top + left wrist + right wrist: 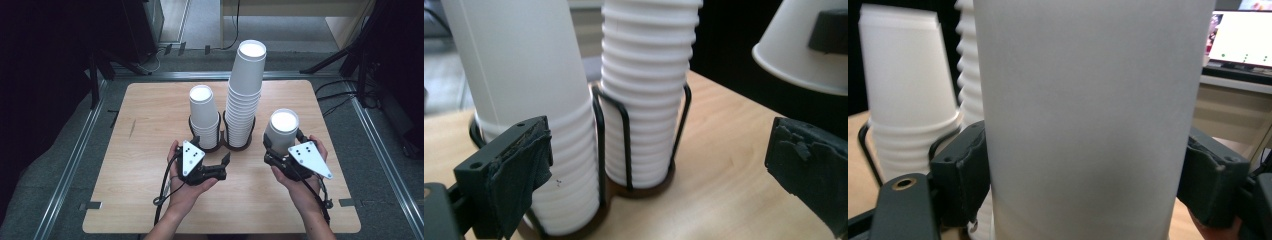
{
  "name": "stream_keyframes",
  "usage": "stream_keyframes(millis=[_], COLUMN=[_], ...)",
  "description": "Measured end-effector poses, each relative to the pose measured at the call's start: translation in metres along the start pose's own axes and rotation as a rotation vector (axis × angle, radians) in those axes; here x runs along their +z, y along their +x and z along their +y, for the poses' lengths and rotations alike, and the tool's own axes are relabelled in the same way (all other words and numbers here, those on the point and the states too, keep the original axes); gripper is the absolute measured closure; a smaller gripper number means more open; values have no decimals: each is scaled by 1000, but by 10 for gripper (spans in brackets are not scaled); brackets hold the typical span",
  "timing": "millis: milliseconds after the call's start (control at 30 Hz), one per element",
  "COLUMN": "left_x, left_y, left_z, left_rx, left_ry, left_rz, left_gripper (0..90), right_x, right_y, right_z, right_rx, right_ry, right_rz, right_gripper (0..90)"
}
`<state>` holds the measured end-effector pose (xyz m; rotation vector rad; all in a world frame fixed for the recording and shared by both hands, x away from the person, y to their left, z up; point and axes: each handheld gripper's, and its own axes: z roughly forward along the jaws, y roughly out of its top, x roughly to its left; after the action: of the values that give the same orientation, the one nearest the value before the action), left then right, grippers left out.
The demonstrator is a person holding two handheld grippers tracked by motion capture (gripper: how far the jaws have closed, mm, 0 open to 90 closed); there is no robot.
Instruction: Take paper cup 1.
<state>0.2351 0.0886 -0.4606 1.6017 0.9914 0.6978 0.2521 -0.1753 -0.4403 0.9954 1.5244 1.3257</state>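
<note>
Two stacks of upturned white paper cups stand in a black wire holder [222, 146] at mid-table: a short stack [202, 117] on the left and a tall stack [245, 95] on the right. My right gripper [283, 142] is shut on a single upturned white cup [282, 130], held just right of the holder. In the right gripper view both pads press that cup's [1088, 110] sides. My left gripper [224, 166] is open, close in front of the holder and pointing at it. Between its jaws I see the short stack [524, 75] and the tall stack [646, 100].
The wooden table [150, 200] has bare room in front and on both sides of the holder. Metal floor rails [75, 160] run beside it, and dark stand legs [330, 60] sit behind. A lit monitor [1243, 35] stands far off.
</note>
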Motion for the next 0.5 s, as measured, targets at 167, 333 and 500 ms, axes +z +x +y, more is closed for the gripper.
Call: stream_keyframes(millis=[167,333,500], left_x=[-12,-16,-19], left_y=[6,8,10], left_z=[-14,-19,-22], left_rx=[-10,3,-7], left_ry=[15,25,33], left_rz=[-8,5,-17], left_gripper=[0,0,0], right_x=[2,3,2], right_y=[18,27,43], right_z=[-24,-34,-48], right_rx=[-50,-82,-145], right_ry=[49,71,97], right_rz=[31,39,63], right_gripper=[188,189,189])
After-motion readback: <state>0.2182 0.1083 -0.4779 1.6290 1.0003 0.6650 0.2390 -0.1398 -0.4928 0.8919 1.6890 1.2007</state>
